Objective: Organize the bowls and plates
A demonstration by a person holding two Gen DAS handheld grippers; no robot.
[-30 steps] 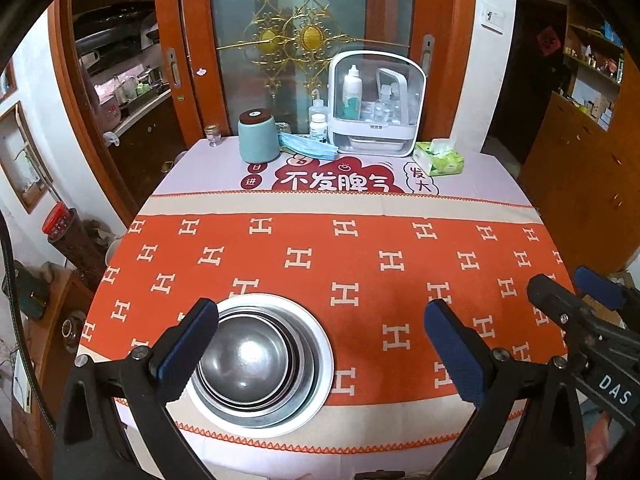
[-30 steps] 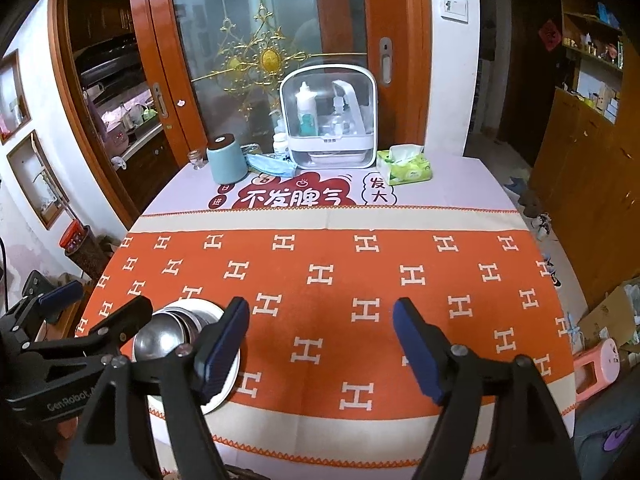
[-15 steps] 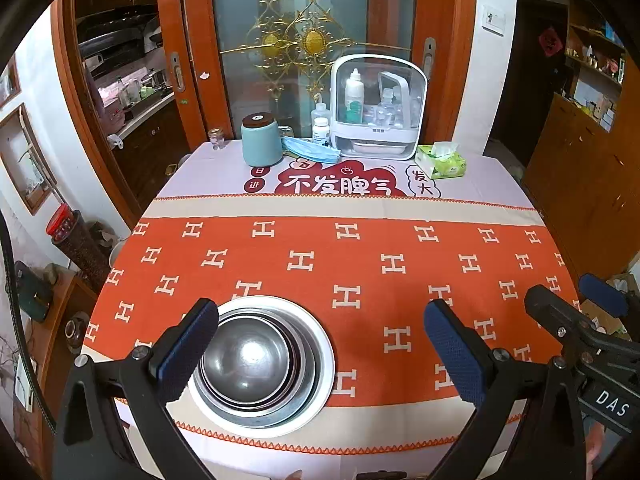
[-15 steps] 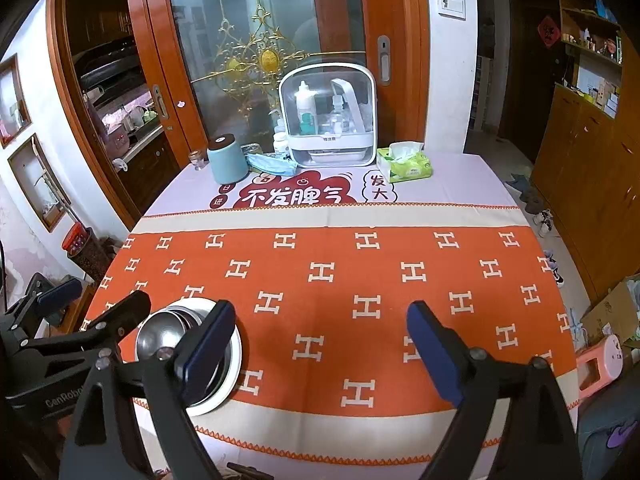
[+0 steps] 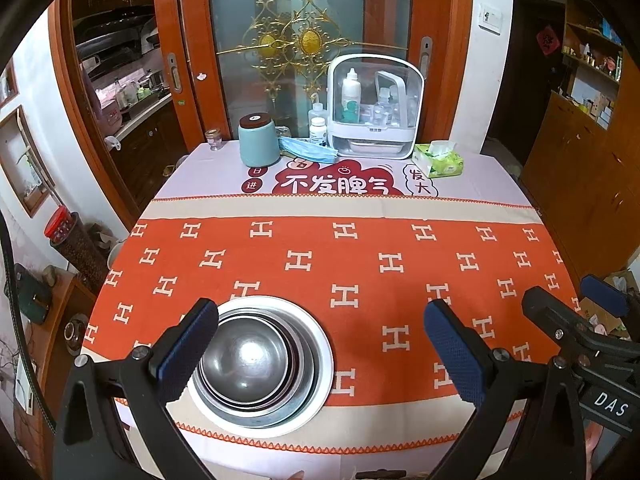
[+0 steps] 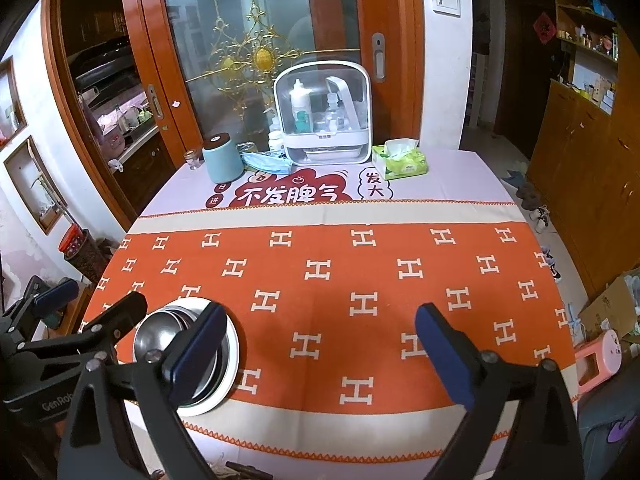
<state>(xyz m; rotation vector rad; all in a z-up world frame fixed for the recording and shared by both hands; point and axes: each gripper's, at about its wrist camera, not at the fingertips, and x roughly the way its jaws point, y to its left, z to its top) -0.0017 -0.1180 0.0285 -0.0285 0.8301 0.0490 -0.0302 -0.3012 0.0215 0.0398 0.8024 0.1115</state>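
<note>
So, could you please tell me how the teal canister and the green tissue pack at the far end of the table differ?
The teal canister is an upright cylinder with a dark lid; the green tissue pack is a low, boxy packet with white tissue poking out. The canister stands left of the white organizer box, the pack to its right. Both rest on the tablecloth's pale far section.

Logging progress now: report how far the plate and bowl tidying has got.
Done, by the look of it: the steel bowls sit nested on the white plate near the table's front left edge. In hand: nothing; the left tool and right tool are both open and empty. Left: no other loose dishes are visible.
</note>
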